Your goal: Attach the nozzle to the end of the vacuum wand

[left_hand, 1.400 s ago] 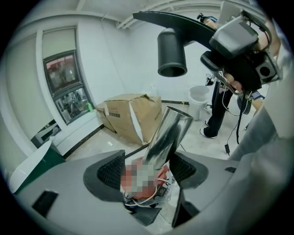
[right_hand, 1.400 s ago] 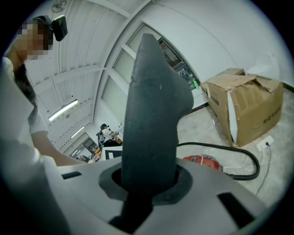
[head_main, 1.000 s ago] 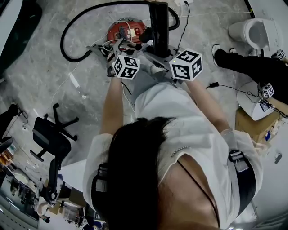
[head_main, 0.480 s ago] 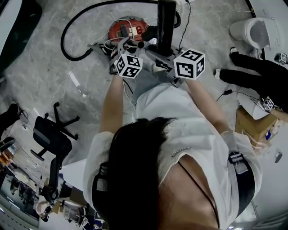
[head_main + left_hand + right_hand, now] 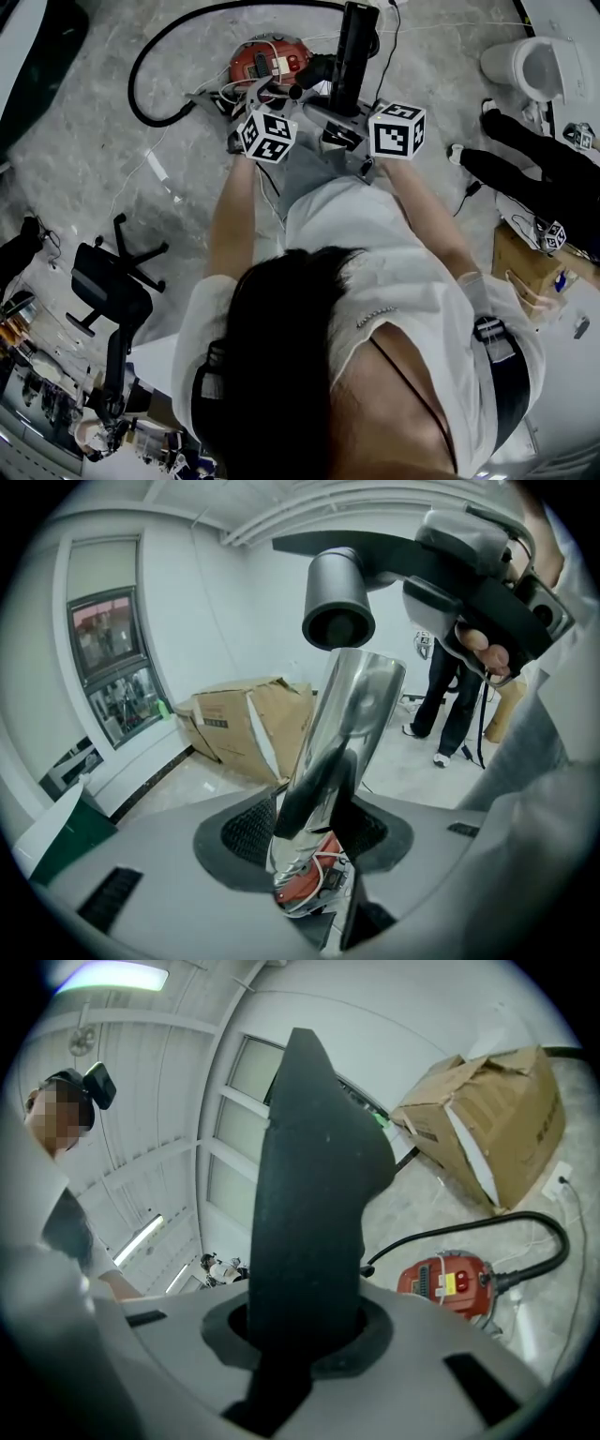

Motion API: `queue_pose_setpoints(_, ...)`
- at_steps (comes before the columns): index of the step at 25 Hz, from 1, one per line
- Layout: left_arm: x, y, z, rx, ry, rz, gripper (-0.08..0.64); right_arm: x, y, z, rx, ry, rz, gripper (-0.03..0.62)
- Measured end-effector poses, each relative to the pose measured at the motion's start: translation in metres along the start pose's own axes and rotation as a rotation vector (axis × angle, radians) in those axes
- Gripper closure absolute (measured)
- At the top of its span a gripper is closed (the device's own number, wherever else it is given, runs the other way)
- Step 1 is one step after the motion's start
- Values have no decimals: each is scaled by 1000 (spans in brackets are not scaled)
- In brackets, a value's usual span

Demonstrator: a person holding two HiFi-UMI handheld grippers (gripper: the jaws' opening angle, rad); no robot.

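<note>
Since the black nozzle [image 5: 309, 1194] must push socket-first onto the tube, the right tongs [image 5: 302, 1340] clench it close above the open end of the chrome vacuum wand [image 5: 349, 719], which the left tongs [image 5: 314, 836], jaws just closed, clamp steady and tilted upward, apparently not yet joined
</note>
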State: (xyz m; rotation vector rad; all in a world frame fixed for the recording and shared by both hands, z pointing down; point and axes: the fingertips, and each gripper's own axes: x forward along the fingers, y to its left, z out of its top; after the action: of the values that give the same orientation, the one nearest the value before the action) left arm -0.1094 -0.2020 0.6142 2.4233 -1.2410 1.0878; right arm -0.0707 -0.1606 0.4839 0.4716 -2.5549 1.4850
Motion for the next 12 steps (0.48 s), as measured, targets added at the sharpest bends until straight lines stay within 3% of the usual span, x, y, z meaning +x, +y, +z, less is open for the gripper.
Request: queue_pose_setpoints(12, 1, 2, 2, -3, -10, -43, 379, 9, -8, -8, 27, 33, 12, 515)
